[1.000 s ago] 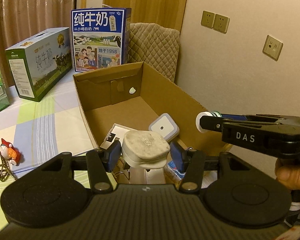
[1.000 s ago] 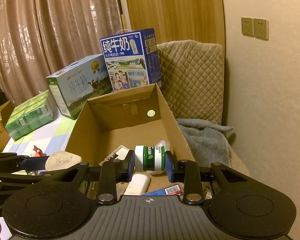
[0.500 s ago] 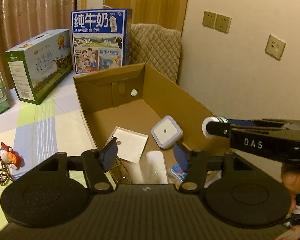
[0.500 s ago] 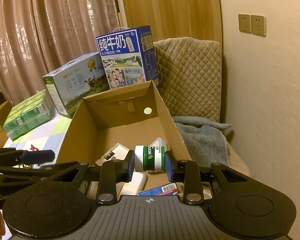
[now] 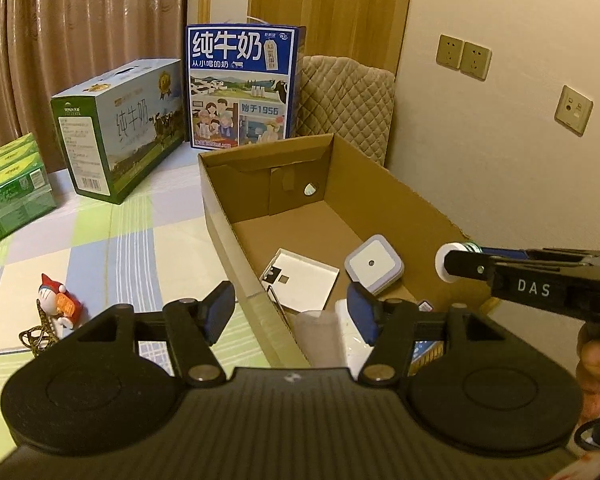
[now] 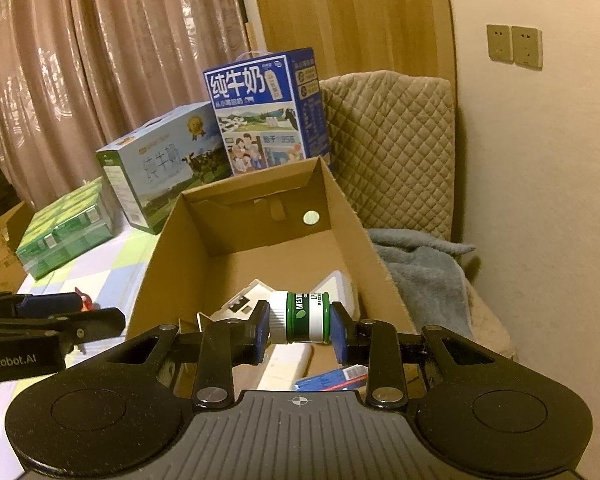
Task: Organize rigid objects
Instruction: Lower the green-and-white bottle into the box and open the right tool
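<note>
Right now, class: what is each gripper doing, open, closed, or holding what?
Left gripper: open, holding nothing.
Right gripper: closed on the green jar, over the cardboard box.

A matt brown corrugated cardboard box (image 5: 388,196) sits on a smooth checked tablecloth (image 5: 112,256) beside glossy printed milk cartons (image 5: 242,88), a quilted beige fabric cushion (image 6: 392,148), a fuzzy grey blanket (image 6: 424,272) and shiny pleated curtains (image 6: 100,60).

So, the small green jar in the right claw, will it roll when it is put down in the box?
Probably: the green jar is round and held sideways, cap against one pad. It looks stiff and likely light.
</note>
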`<move>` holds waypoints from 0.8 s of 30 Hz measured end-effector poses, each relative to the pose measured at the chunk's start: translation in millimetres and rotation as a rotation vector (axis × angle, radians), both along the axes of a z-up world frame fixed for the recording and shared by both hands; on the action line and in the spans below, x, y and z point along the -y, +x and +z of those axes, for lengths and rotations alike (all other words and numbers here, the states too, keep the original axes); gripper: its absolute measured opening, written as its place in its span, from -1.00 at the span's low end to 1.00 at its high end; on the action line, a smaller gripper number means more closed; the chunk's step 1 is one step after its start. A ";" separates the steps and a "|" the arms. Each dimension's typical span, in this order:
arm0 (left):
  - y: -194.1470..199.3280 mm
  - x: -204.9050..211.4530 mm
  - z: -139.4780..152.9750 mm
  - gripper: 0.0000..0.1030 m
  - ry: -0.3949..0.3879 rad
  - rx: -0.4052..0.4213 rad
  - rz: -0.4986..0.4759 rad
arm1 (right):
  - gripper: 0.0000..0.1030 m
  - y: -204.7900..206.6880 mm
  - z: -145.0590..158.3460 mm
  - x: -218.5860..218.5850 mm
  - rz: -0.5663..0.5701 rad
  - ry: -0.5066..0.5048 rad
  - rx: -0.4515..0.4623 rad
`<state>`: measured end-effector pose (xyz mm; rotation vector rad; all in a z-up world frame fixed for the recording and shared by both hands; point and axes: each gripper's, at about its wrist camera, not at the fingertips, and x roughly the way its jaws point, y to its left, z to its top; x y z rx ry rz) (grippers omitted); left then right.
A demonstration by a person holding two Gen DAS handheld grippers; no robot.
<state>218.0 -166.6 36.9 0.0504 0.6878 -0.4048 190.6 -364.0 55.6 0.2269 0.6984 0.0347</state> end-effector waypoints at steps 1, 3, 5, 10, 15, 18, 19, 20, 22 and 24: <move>-1.0 -0.3 -0.7 0.11 0.001 -0.001 -0.002 | -0.45 0.1 0.0 -1.2 0.002 0.000 0.000; -2.3 -0.7 -1.8 0.11 0.001 -0.003 -0.005 | -0.45 0.5 -0.4 -3.3 0.006 0.000 -0.001; -3.0 -1.2 -2.2 0.11 -0.002 -0.003 -0.004 | -0.45 0.6 -1.2 -5.8 0.009 0.000 -0.003; -3.3 -1.8 -2.6 0.11 -0.003 -0.003 -0.004 | -0.45 2.0 -2.3 -8.9 0.015 0.001 -0.008; -5.0 -3.1 -3.3 0.11 -0.005 -0.007 -0.004 | -0.45 3.9 -2.1 -11.5 0.022 0.000 -0.007; -5.0 -3.9 -4.1 0.11 -0.006 -0.009 -0.003 | -0.45 5.2 -2.8 -12.3 0.024 0.006 -0.009; -5.0 -4.0 -4.1 0.11 -0.007 -0.009 -0.003 | -0.45 5.9 -3.3 -12.5 0.024 0.008 -0.010; -4.9 -4.7 -4.2 0.11 -0.008 -0.010 -0.002 | -0.45 6.4 -3.6 -12.9 0.024 0.008 -0.011; -4.4 -5.8 -4.4 0.11 -0.009 -0.011 0.000 | -0.45 7.0 -4.2 -13.0 0.022 0.009 -0.014; -5.0 -6.2 -4.7 0.11 -0.008 -0.011 0.002 | -0.45 8.0 -5.6 -14.3 0.024 0.014 -0.019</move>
